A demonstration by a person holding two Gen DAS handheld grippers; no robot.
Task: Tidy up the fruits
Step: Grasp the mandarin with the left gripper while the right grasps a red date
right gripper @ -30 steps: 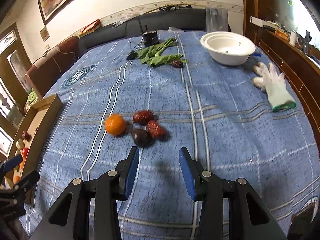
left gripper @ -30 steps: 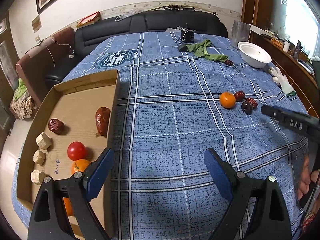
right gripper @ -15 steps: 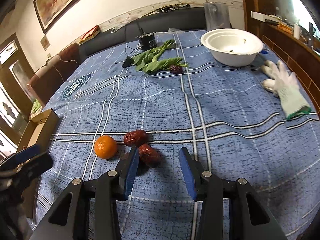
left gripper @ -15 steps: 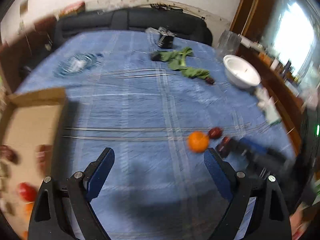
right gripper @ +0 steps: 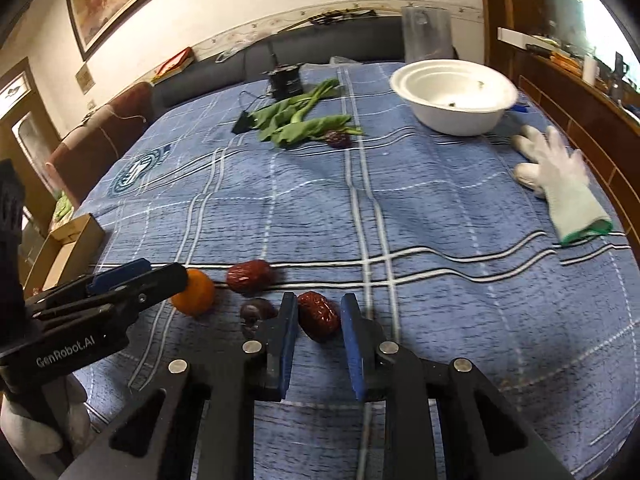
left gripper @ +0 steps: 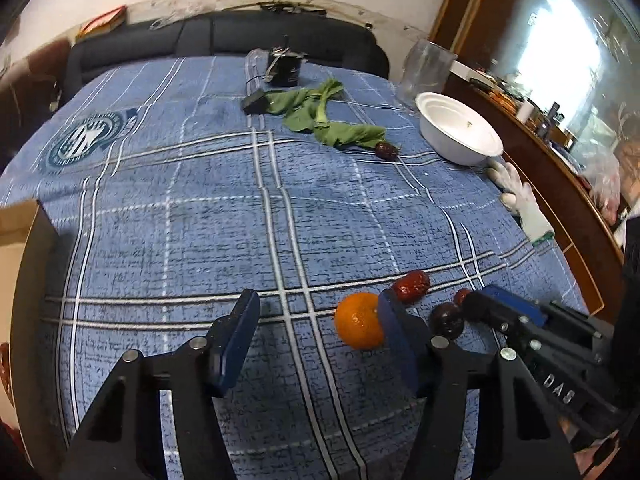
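Right hand-held gripper [right gripper: 318,330] just pinched down on the red date [right gripper: 319,315], lift next. Left hand-held gripper [left gripper: 316,336] swung over from the box [right gripper: 64,240], half spread and closing, orange [left gripper: 359,321] beside its right finger, not yet between.

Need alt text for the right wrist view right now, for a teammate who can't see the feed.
The right gripper is shut on a red date lying on the blue plaid tablecloth. To its left, the left gripper, jaws closing, reaches an orange, with two more dates nearby. Farther back sit leafy greens, a white bowl and a white glove.
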